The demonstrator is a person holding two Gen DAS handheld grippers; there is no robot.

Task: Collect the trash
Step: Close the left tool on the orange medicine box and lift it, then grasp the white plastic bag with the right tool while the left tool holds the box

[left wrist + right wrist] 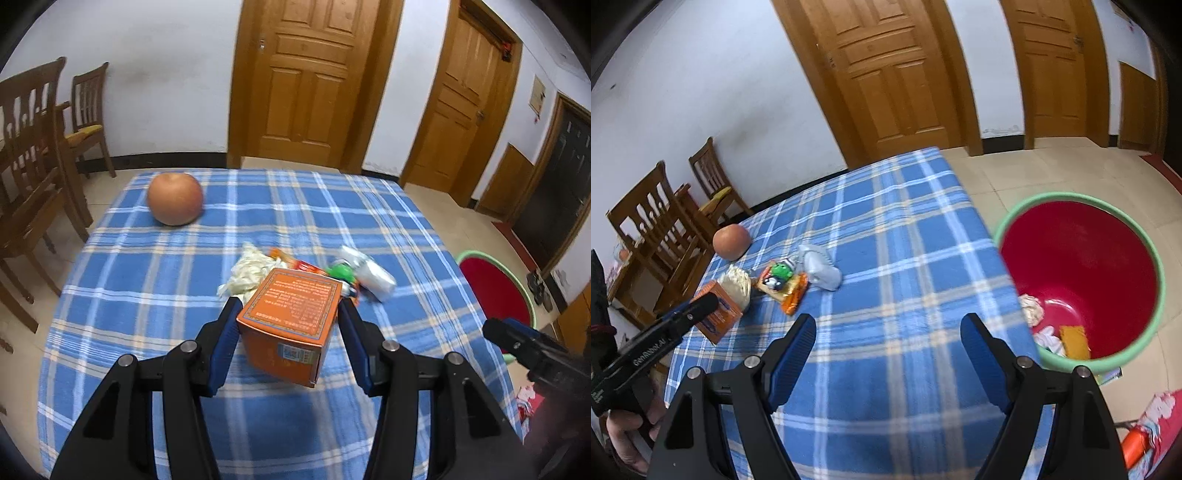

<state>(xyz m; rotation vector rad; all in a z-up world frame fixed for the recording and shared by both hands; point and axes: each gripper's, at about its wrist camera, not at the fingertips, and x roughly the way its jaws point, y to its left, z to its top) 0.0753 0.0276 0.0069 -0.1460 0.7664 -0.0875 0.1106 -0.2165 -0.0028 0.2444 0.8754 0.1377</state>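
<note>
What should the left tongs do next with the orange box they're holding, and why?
Probably carry the orange box over to the red bin beside the table. The left tongs grip it on both sides, tilted above the checked cloth, and the bin already holds scraps.

A dining room in a private home: a table under a blue plaid tablecloth (147, 295) stands on a pale tiled floor (1034, 170), with carved wooden dining chairs (33, 155) pushed against a white plastered wall. Two panelled wooden doors (306, 77) open off the room, and a red plastic basin with a green rim (1082, 266) sits on the floor beside the table.
</note>
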